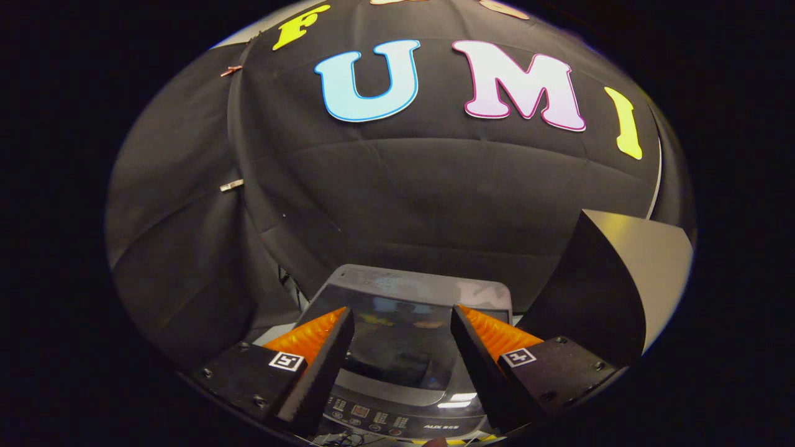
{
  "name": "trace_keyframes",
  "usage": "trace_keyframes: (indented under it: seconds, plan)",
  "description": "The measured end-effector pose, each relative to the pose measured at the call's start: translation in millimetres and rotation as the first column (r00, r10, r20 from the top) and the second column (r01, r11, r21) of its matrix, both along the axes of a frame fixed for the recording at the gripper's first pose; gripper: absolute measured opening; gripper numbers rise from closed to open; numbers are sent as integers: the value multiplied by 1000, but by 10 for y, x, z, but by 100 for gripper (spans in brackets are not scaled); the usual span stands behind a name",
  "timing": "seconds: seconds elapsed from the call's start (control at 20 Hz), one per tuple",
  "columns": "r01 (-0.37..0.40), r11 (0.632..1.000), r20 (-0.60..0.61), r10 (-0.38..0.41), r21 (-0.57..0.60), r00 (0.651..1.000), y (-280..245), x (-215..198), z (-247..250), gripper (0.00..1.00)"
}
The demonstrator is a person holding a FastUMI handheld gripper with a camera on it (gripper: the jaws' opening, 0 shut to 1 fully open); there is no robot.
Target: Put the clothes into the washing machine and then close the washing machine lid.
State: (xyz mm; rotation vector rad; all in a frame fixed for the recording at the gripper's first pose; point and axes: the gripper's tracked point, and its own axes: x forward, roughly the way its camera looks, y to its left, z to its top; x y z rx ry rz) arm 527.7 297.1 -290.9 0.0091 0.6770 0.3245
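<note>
A grey top-loading washing machine (410, 292) stands below and just ahead of my fingers. Its dark glass lid (400, 347) lies flat and shut, reflecting the booth. The control panel (379, 419) runs along the near edge, under the fingers. My gripper (402, 320) hovers above the lid, open, with nothing between the fingers. The lid shows in the gap between them. No clothes are in sight.
A dark angled panel (596, 292) with a pale face rises to the right of the machine, close to the right finger. Black cloth walls stand behind and to the left, with two clips (231, 185) on the left seam.
</note>
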Motion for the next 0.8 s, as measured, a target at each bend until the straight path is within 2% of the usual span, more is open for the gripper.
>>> trace_keyframes:
  seconds: [0.25, 0.5, 0.8]
  plan:
    - [-11, 993, 53, 5, 116, 999, -18, -374, 284, 99]
    - [-9, 992, 123, -6, 123, 992, -194, -627, 457, 99]
    - [-46, 994, 168, 29, 101, 985, -332, -882, 553, 99]
